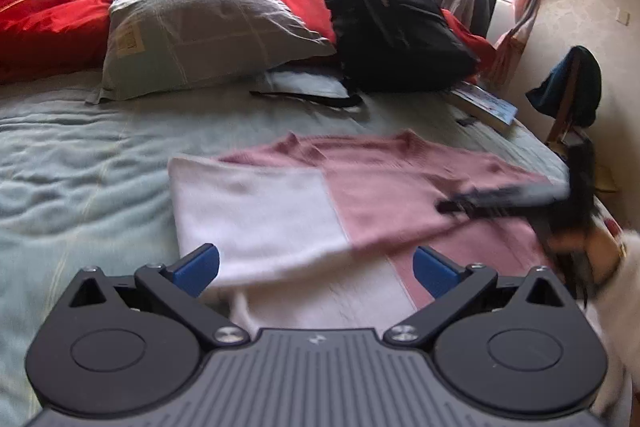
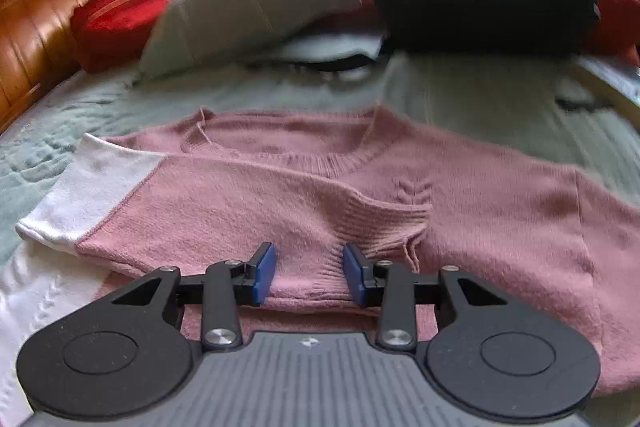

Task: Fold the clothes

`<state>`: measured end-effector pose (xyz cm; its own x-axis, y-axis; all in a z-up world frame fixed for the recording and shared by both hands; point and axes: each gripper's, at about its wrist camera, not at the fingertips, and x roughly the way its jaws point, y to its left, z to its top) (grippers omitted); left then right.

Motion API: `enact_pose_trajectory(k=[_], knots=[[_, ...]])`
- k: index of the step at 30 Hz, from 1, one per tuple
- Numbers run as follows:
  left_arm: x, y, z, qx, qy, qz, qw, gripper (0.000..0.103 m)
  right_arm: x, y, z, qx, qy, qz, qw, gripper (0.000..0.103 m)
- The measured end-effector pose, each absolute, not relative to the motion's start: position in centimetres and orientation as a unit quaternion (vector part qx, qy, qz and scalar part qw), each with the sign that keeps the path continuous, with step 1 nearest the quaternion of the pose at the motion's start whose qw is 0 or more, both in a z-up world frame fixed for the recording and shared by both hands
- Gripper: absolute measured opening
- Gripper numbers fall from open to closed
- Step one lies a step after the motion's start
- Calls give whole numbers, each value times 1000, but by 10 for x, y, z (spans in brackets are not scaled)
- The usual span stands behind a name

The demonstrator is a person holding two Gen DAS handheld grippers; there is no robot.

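A pink and white knit sweater lies flat on the pale green bedspread, neck toward the pillows. One pink sleeve is folded across its chest, ending in a ribbed cuff. My right gripper hovers low over that cuff, open; the cuff's edge lies between the blue pads without being pinched. My left gripper stands open wide above the sweater at its white half, holding nothing. The right gripper appears blurred at the sweater's right side in the left wrist view.
A grey pillow, red cushions and a black backpack line the head of the bed. A book lies near the right edge. A chair draped with clothes stands beside the bed. A brown headboard is at left.
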<state>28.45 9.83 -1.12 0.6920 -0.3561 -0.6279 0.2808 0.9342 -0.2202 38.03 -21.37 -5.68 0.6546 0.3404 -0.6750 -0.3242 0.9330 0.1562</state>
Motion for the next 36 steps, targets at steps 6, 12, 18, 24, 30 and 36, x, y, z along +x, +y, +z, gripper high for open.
enact_pose_trajectory(k=[6,12,18,24,30,36], knots=[[371,116,-48,-108,363,-187,906,102,381,-219,-56,24,372,189,908,44],[415,143,-82,-136,371,-135,909,102,376,-218,-61,37,358,191,913,44],[421,141,-66,-124,390,-114,905,102,373,-217,-55,41,358,196,912,53],[366,134,-17,-102,371,-150,911,102,332,-222,-23,10,356,181,916,71],[299,91,-24,-77,388,-242,886,102,257,-235,-11,4,358,177,917,77],[284,103,-73,-87,390,-153,904,102,183,-248,-15,41,351,175,919,81]])
